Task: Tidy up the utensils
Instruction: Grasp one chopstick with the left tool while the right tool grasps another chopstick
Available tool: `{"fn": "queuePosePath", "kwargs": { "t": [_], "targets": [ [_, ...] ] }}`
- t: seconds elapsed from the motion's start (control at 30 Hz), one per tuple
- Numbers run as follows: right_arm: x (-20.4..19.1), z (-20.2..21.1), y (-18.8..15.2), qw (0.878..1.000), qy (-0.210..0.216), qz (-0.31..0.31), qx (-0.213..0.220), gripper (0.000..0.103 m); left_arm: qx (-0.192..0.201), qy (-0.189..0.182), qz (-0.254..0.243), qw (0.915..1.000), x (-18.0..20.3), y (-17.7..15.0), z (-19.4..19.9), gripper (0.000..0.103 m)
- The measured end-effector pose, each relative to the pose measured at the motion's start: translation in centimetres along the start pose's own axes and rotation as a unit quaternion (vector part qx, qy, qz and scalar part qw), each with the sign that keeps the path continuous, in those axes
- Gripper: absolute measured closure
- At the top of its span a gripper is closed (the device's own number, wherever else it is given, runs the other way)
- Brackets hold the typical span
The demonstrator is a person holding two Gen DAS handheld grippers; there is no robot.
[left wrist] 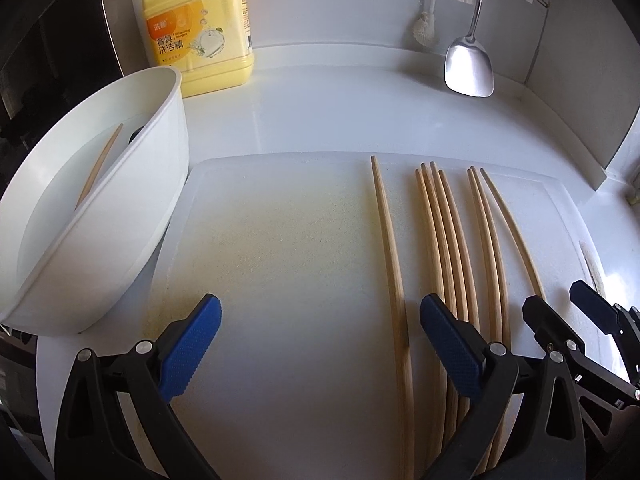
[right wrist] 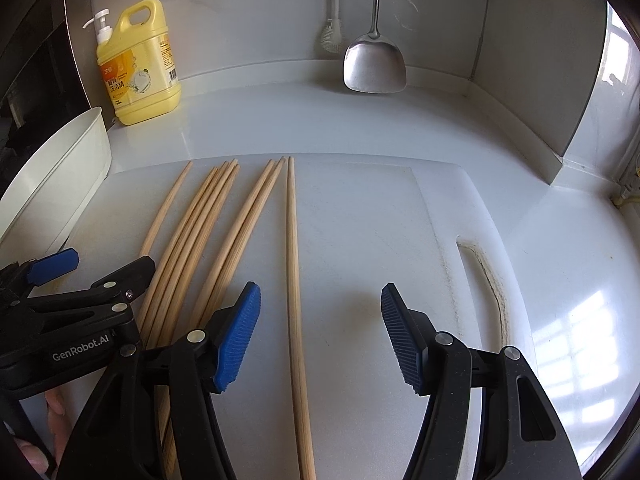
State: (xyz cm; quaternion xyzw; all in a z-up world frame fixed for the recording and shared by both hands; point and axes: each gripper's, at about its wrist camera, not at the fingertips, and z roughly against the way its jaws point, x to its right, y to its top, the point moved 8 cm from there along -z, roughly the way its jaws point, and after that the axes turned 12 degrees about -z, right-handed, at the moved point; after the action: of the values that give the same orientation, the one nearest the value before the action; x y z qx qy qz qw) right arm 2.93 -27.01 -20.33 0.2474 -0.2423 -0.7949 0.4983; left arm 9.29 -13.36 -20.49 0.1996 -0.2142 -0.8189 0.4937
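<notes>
Several wooden chopsticks lie side by side on a white cutting board. In the left wrist view my left gripper is open over the board. The leftmost chopstick runs between its fingers, close to the right blue pad, and a bundle of chopsticks lies just outside that pad. In the right wrist view my right gripper is open astride the rightmost chopstick, its pads clear of it. One more chopstick lies inside a tilted white bowl at the left.
A yellow detergent bottle stands at the back left. A metal spatula and a brush hang on the back wall. The two grippers sit close together: the right gripper beside the left gripper.
</notes>
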Motion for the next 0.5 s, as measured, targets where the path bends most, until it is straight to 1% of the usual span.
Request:
{"fn": "queuePosePath", "kwargs": {
  "t": [0.03, 0.07, 0.1, 0.13, 0.2, 0.23, 0.3, 0.33, 0.37, 0.4, 0.5],
  "targets": [
    [-0.1, 0.0, 0.0, 1.0, 0.003, 0.004, 0.001, 0.046, 0.003, 0.0, 0.0, 1.0, 0.1, -0.1, 0.1, 0.008],
    [-0.2, 0.0, 0.0, 1.0, 0.007, 0.007, 0.004, 0.049, 0.007, -0.003, 0.0, 1.0, 0.2, -0.1, 0.2, 0.011],
    [-0.4, 0.0, 0.0, 1.0, 0.011, 0.013, 0.006, 0.055, 0.011, -0.005, -0.005, 0.9999, 0.5, -0.1, 0.4, 0.018],
    [-0.6, 0.1, -0.1, 1.0, 0.016, 0.018, 0.008, 0.058, 0.016, -0.008, -0.012, 0.9998, 0.9, -0.1, 0.7, 0.023],
    [-0.9, 0.2, -0.2, 0.999, 0.023, 0.025, 0.012, 0.069, 0.024, -0.016, -0.026, 0.9992, 1.8, 0.0, 1.1, 0.044],
    [-1.1, 0.3, -0.3, 0.999, 0.026, 0.028, 0.012, 0.073, 0.026, -0.019, -0.031, 0.999, 2.1, 0.0, 1.3, 0.049],
    [-1.4, 0.4, -0.4, 0.999, 0.029, 0.035, 0.013, 0.089, 0.029, -0.023, -0.035, 0.9987, 2.7, 0.0, 1.6, 0.07],
    [-1.6, 0.5, -0.6, 0.999, 0.028, 0.038, 0.014, 0.094, 0.029, -0.025, -0.037, 0.9986, 2.9, 0.0, 1.7, 0.075],
    [-1.6, 0.5, -0.6, 0.999, 0.028, 0.04, 0.014, 0.096, 0.029, -0.027, -0.039, 0.9985, 3.1, 0.0, 1.7, 0.086],
    [-1.6, 0.6, -0.6, 0.999, 0.029, 0.04, 0.014, 0.096, 0.029, -0.03, -0.04, 0.9983, 3.3, 0.0, 1.8, 0.095],
    [-1.4, 0.7, -0.6, 0.998, 0.04, 0.036, 0.012, 0.097, 0.026, -0.037, -0.039, 0.9982, 3.3, 0.1, 1.8, 0.096]
  ]
}}
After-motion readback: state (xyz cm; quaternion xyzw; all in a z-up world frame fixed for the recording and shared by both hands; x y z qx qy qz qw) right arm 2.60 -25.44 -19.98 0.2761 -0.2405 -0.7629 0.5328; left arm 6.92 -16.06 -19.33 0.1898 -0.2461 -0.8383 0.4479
